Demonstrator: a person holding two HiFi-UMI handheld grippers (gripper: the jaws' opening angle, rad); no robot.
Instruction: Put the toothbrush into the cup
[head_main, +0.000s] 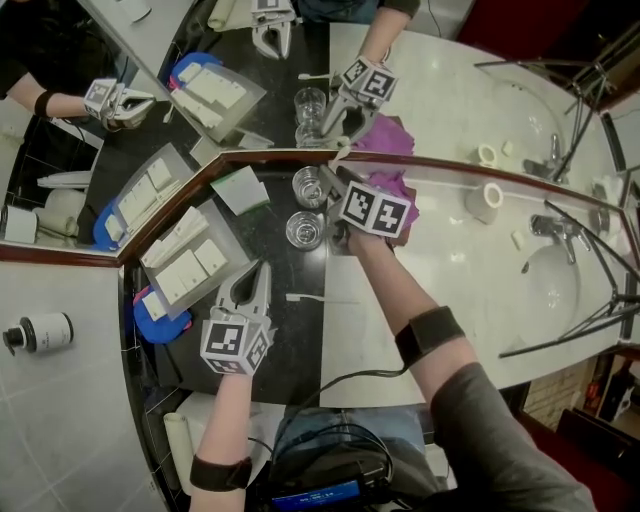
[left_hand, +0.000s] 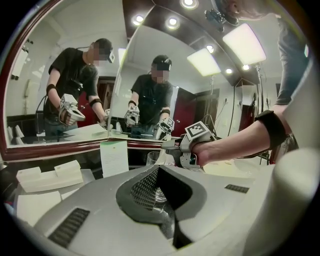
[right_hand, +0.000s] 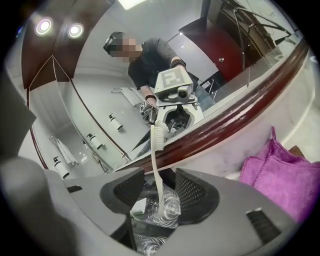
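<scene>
Polished stone, a black slab beside a white one, made up the table (head_main: 450, 290) under a wide red-framed mirror (head_main: 60, 150). The toothbrush (right_hand: 156, 160), slim and white, stood almost upright with its bristles up and its lower end down inside the clear, faceted glass cup (right_hand: 161, 210). The right hand-held gripper (right_hand: 160, 175) had its ridged pads spread either side of the handle, neither one pressing on it. To my eye the brush was light, stiff and rather slick, best pinched at mid-handle below the bristles. The cup looked fragile and easy to knock over. The left hand-held gripper (left_hand: 161, 180) was pressed together on nothing, just beside a second toothbrush (head_main: 305, 297) lying flat on the table. A soft purple cloth (right_hand: 280, 170) lay crumpled nearby.
</scene>
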